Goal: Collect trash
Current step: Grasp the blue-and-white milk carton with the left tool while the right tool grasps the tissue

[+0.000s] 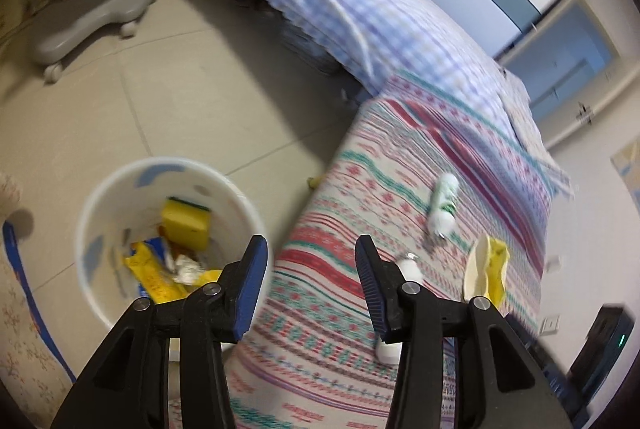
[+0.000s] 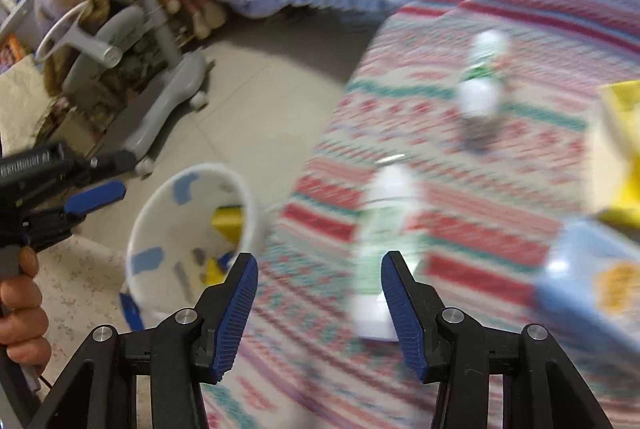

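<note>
On the bed (image 1: 328, 269) lay two bottles (image 2: 384, 241), the bin (image 1: 96, 213) beside it on the floor; both tools (image 1: 308, 261) (image 2: 320, 281) gaped empty, and a hasty grab might roll a bottle off the edge.

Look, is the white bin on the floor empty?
No, the white bin holds a yellow sponge and some wrappers.
</note>
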`<state>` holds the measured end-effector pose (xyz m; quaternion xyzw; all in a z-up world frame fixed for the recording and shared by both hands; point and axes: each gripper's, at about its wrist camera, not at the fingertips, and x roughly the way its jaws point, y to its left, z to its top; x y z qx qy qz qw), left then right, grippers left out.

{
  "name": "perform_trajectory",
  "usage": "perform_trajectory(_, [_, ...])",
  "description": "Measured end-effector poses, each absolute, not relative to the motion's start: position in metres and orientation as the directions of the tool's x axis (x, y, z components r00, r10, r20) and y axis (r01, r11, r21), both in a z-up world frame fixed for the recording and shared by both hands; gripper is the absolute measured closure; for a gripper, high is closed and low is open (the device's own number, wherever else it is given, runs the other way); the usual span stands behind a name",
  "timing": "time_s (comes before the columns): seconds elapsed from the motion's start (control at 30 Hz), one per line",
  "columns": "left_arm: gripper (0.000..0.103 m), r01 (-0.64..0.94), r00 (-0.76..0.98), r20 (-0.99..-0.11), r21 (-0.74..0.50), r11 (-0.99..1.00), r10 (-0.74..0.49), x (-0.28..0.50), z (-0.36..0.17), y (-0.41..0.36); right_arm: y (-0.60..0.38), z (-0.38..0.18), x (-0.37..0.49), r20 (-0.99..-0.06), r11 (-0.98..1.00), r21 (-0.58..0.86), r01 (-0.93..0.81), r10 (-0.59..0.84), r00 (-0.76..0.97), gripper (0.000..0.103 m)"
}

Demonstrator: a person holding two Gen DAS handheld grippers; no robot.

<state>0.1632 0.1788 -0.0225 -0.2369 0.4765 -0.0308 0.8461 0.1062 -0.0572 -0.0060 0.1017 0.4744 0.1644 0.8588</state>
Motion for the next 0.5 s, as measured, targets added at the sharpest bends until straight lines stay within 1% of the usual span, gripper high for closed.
perform_trajectory(0.17, [0.055, -0.084, 0.529, -0.794, -0.399, 0.913, -0.299, 0.17, -0.014, 0.13, -0.143, 0.014, 0.11, -0.771, 0.953, 0.297, -0.054, 0.273, 0.575, 0.042])
perform_trajectory(0.3, [0.054, -0.008, 0.519, -0.792, -0.381, 0.924, -0.322, 0.177, -0.005, 0.091, -0.228, 0.01, 0.112, -0.778, 0.929, 0.337, 0.155, 0.182, 0.601, 0.041])
perform_trajectory(0.37, [0.054, 0.019, 0.507, -0.795, -0.374, 0.927, -0.331, 0.181, -0.005, 0.068, -0.265, -0.003, 0.114, -0.795, 0.868, 0.41, 0.281, 0.19, 0.576, 0.041])
perform_trajectory(0.43, [0.053, 0.047, 0.478, -0.799, -0.391, 0.919, -0.364, 0.184, -0.009, 0.045, -0.284, -0.012, 0.114, -0.803, 0.817, 0.458, 0.349, 0.211, 0.558, 0.041])
perform_trajectory(0.5, [0.053, 0.063, 0.448, -0.803, -0.411, 0.91, -0.394, 0.185, -0.014, 0.028, -0.294, -0.021, 0.119, -0.812, 0.798, 0.47, 0.377, 0.224, 0.539, 0.041])
